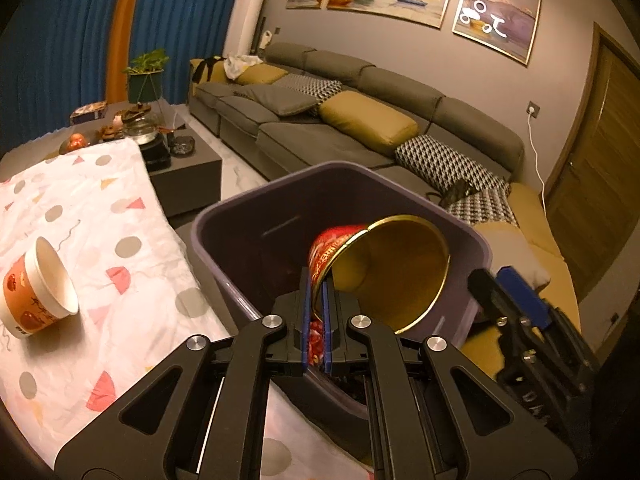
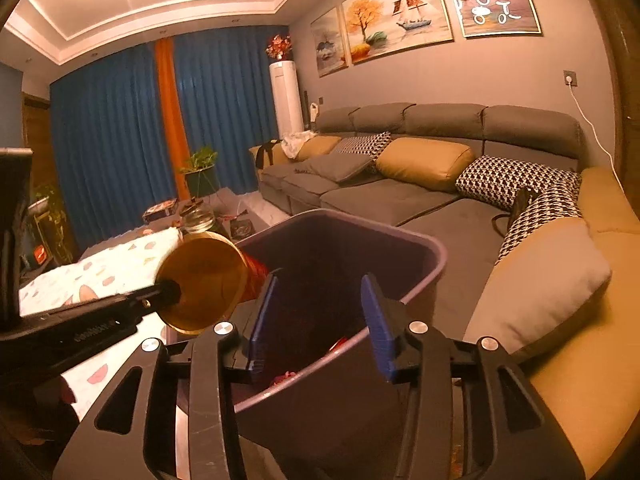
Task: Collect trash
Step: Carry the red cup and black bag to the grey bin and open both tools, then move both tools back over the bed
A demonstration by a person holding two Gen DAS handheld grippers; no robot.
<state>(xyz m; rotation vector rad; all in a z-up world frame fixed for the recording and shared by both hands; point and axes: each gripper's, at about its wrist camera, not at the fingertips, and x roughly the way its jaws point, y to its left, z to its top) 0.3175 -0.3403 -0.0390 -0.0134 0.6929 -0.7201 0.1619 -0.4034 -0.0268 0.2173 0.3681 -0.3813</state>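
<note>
The rim of a red cup [image 1: 384, 272] is gripped by the left tongs [image 1: 316, 300] over the purple bin [image 1: 240, 216]. The right tongs [image 2: 316, 320] are spread, empty, above the bin's near edge.

Bin [image 1: 240, 216] between table [image 1: 80, 208] at left and sofa [image 1: 320, 136] behind; cup [image 1: 40, 288] on table.
</note>
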